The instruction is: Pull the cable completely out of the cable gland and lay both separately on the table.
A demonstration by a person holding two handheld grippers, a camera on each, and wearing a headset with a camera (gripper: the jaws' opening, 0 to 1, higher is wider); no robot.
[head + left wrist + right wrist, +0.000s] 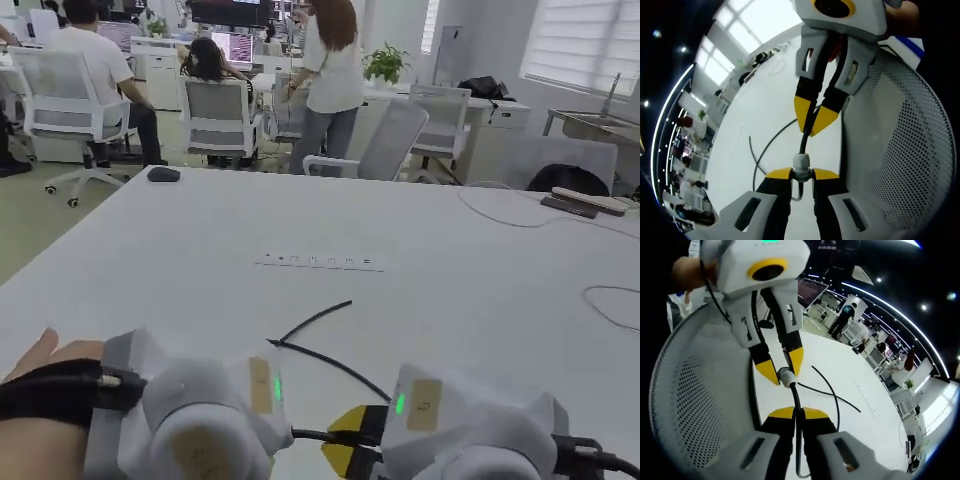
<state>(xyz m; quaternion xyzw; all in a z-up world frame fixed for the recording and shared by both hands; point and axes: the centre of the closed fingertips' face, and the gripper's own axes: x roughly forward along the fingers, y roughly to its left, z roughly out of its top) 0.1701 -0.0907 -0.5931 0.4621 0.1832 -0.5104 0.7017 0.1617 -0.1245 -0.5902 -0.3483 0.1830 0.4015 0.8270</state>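
Observation:
A small grey cable gland (pixel 801 165) sits between the yellow tips of my left gripper (pixel 801 174), which is shut on it. A black cable (pixel 805 140) runs out of the gland straight into my right gripper (pixel 814 117), shut on it a short way off. In the right gripper view my right gripper (pixel 797 413) pinches the cable (pixel 797 397) just behind the gland (pixel 785 377), held by my left gripper (pixel 782 369). The cable's free end (pixel 310 330) lies looped on the white table (pixel 200 270). Both grippers face each other low at the near table edge.
A white perforated mesh surface (pixel 900 150) lies close beside the grippers. On the table are a black mouse (pixel 163 174) far left, thin white cables (pixel 520 218) and a flat dark device (pixel 582 205) far right. Office chairs and people stand beyond the table.

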